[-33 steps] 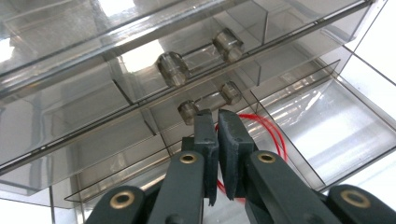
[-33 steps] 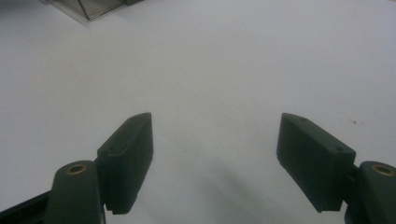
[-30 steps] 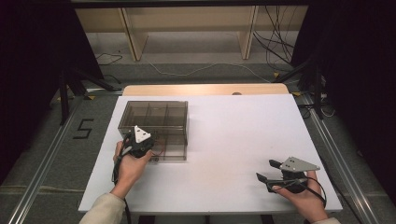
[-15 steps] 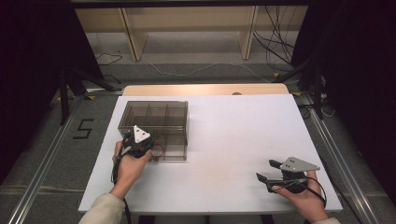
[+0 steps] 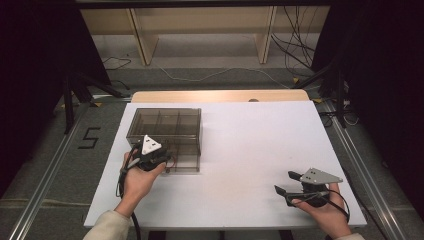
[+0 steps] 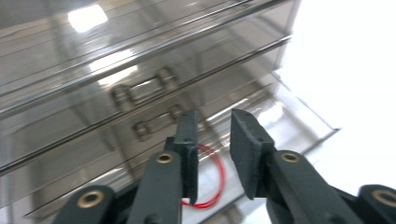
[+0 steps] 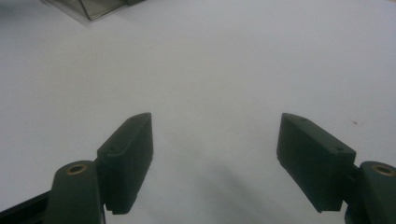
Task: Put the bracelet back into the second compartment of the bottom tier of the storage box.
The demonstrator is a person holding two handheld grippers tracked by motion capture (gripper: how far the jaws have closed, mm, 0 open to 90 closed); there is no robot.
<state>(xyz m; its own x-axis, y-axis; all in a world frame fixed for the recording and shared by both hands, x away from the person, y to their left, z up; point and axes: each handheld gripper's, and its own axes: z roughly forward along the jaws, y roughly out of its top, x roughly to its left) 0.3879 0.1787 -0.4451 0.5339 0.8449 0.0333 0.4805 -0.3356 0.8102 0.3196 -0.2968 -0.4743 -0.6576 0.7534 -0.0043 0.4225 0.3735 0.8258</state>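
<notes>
A smoky clear plastic drawer cabinet [image 5: 165,125] stands on the left part of the white table [image 5: 250,140]. My left gripper [image 5: 162,156] is at its front, low down. In the left gripper view its jaws [image 6: 212,121] stand a narrow gap apart, over the pulled-out bottom drawer [image 6: 299,121]. A red loop [image 6: 215,163] lies in that drawer, just behind the jaws; nothing shows between them. Small handles [image 6: 142,91] mark the shut drawers above. My right gripper [image 5: 283,182] rests near the table's front right, wide open [image 7: 215,126] over bare table.
A wooden strip [image 5: 220,96] runs along the table's far edge, with shelving legs and cables on the floor beyond. A corner of the cabinet [image 7: 88,9] shows far off in the right gripper view. Metal rails flank the table.
</notes>
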